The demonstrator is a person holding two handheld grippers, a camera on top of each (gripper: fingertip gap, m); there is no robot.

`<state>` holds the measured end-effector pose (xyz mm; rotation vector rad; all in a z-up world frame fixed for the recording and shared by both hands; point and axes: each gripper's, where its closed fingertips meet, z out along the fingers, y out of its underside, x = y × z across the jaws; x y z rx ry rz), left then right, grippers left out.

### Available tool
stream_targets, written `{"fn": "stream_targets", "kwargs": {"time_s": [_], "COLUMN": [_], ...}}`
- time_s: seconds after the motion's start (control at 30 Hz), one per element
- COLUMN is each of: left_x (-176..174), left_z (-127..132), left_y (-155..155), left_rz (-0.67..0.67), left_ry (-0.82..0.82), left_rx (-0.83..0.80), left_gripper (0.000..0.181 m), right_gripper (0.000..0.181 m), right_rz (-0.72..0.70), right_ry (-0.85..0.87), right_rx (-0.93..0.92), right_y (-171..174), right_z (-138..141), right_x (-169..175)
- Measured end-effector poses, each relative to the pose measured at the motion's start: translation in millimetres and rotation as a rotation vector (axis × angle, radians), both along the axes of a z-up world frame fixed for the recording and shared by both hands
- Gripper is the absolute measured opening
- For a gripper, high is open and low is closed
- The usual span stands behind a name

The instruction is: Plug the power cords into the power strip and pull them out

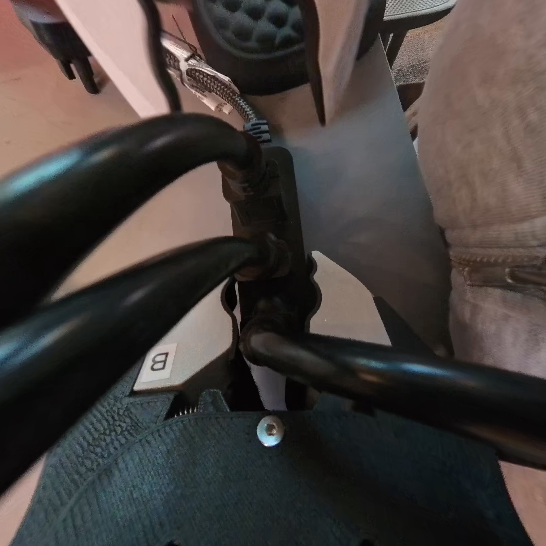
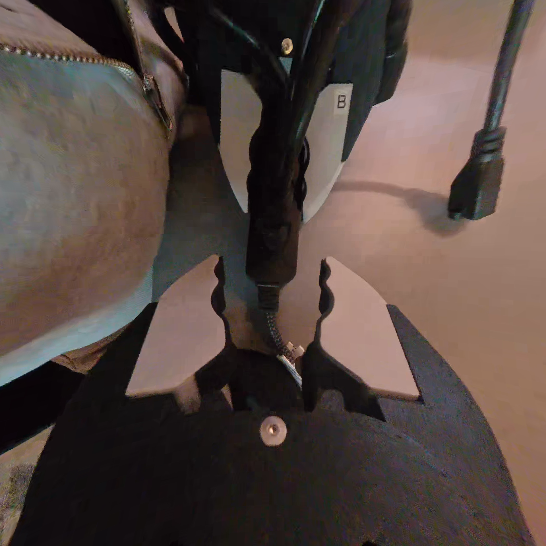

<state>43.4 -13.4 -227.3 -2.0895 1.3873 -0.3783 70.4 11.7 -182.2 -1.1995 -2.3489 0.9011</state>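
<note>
1. Pinkish-tan tabletop (image 2: 428, 295) lies under both grippers, with a person's brown zipped garment (image 2: 74, 206) close on one side and a dark mesh chair (image 1: 257, 29) beyond.
2. Held edge-on in the left gripper (image 1: 273, 283), the black power strip (image 1: 283, 206) is clamped between jaws closed tight on it; its braided supply cable (image 1: 206, 79) runs away to the far side.
3. Three black power cords (image 1: 118, 165) appear seated in the strip, two bending off to the left and one to the right.
4. Facing it from the far side, the right gripper (image 2: 271, 283) stands with its jaws spread wide and nothing between them; the strip's end and braided cable sit in the gap, touching neither finger, as far as I can tell.
5. One loose black connector (image 2: 475, 189) hangs at the right, just above the table.
6. Risks, as I judge them: the strip may twist in the thin clamp when a plug is pulled, and the right gripper could close on the braided cable instead of a plug.
7. Socket faces are hidden, plug bodies are dark and blurred, and all cords are cut off at the frame edges.
</note>
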Motion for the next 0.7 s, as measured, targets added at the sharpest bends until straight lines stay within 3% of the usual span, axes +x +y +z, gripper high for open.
{"fn": "stream_targets", "kwargs": {"time_s": [0.03,0.1,0.3,0.4,0.57,0.7], "left_x": [0,0,0,0,3,1], "left_z": [0,0,0,0,0,-1], "left_y": [0,0,0,0,1,1], "left_rz": [0.004,0.006,0.000,0.000,0.005,0.009], "left_ry": [0.003,0.001,-0.010,-0.010,-0.002,-0.004], "left_rx": [0.003,0.004,0.014,0.013,0.041,-0.003], "left_gripper": [0.047,0.045,0.045,0.045,0.045,0.046], "right_gripper": [0.056,0.042,0.027,0.026,0.026,0.026], "right_rz": [-0.011,-0.025,-0.019,-0.012,0.048,0.051], "right_ry": [0.033,0.090,0.070,0.058,0.039,0.066], "right_rx": [-0.035,-0.047,-0.017,-0.025,0.110,0.014], "right_y": [-7,-11,-12,-12,-13,-12], "right_z": [-1,-2,-13,-13,-11,-12], "right_x": [-5,-15,-25,-24,-20,-25]}}
